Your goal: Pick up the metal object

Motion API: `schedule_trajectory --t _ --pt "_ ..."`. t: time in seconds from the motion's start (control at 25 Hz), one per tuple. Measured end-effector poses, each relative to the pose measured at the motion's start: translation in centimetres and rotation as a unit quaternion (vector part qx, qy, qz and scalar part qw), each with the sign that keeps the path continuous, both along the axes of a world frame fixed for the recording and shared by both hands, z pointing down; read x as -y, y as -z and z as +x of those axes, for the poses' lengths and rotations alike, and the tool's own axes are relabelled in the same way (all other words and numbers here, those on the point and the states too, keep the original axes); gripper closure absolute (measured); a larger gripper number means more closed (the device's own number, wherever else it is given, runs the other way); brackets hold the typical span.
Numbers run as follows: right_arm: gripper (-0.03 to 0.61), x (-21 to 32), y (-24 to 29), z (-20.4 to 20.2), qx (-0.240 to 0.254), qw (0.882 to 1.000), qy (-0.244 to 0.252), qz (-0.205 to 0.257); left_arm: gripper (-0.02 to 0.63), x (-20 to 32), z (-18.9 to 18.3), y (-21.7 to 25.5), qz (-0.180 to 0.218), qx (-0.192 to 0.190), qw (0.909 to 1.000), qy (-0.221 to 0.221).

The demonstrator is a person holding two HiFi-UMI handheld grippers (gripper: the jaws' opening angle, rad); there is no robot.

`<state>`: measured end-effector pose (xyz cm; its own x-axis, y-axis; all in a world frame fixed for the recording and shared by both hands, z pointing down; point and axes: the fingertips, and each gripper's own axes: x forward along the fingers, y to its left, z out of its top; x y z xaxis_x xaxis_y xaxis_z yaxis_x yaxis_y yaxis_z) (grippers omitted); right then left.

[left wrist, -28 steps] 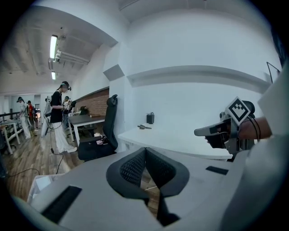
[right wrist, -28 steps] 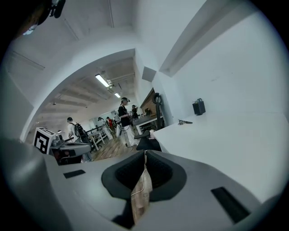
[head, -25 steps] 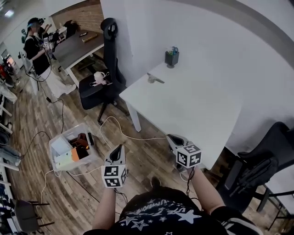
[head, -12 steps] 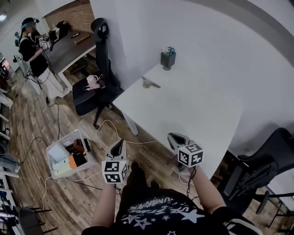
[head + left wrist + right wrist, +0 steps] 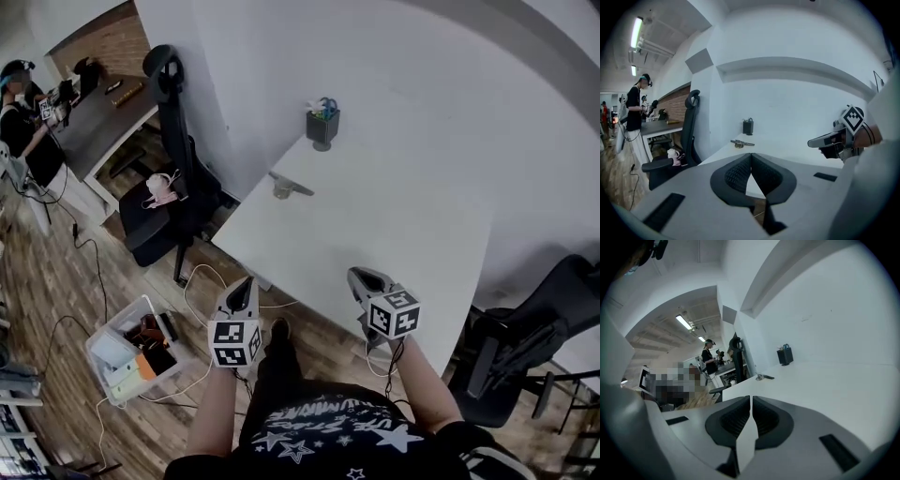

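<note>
The metal object point(image 5: 286, 187) is small and grey and lies near the far left edge of the white table point(image 5: 394, 225); it also shows far off in the left gripper view as the metal object point(image 5: 740, 143) and in the right gripper view as the metal object point(image 5: 764, 377). My left gripper point(image 5: 241, 291) hangs over the floor just short of the table's near edge, jaws shut with nothing between them. My right gripper point(image 5: 364, 279) is over the table's near edge, jaws shut and empty. Both are well short of the object.
A dark pen holder point(image 5: 322, 125) stands at the table's far edge by the wall. A black office chair point(image 5: 164, 178) stands left of the table, another chair point(image 5: 525, 347) at the right. A clear box point(image 5: 127, 352) and cables lie on the wood floor. A person point(image 5: 23, 112) works at a far desk.
The view has moved toward the table, so table and metal object sit closer and more central. Both grippers have come forward, the right one now over the table's near edge. Jaws stay shut.
</note>
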<state>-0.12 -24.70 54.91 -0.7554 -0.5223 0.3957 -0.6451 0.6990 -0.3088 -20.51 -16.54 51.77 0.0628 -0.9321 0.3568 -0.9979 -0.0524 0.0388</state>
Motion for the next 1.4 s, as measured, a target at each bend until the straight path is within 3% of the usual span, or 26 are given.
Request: schedule_trajectory --t 0.28,0.64,0.8,0.88,1.16,1.24,1.4 --pt "0.529 6.3 0.0 -3.1 -0.006 0.998 -0.057 -0.005 0.594 9.0 -3.5 -0.2 -0.007 0.002 0.9978 -0.066" --pt "0.529 12.0 0.4 -5.3 -0.011 0.993 -0.115 -0.008 0.592 18.5 -6.6 -0.1 -0.005 0.027 0.9925 -0.119" --pt "0.529 13.8 0.3 -5.6 -0.014 0.990 -0.139 -0.009 0.580 22.0 -6.8 -1.0 -0.009 0.056 0.9845 -0.166" --pt "0.529 14.7 0.1 -5.5 -0.016 0.988 -0.152 -0.011 0.479 23.6 -6.7 -1.8 -0.014 0.091 0.9761 -0.197" --pt "0.529 17.1 -0.4 -5.2 -0.022 0.981 -0.193 -0.017 0.374 28.0 -5.9 -4.6 -0.024 0.211 0.9347 -0.285" --pt "0.529 17.6 -0.8 -5.2 -0.023 0.979 -0.203 -0.021 0.364 29.1 -5.8 -5.6 -0.024 0.253 0.9178 -0.305" --pt "0.529 18.5 -1.7 -4.8 -0.025 0.974 -0.223 -0.033 0.353 31.3 -5.6 -8.0 -0.028 0.342 0.8749 -0.342"
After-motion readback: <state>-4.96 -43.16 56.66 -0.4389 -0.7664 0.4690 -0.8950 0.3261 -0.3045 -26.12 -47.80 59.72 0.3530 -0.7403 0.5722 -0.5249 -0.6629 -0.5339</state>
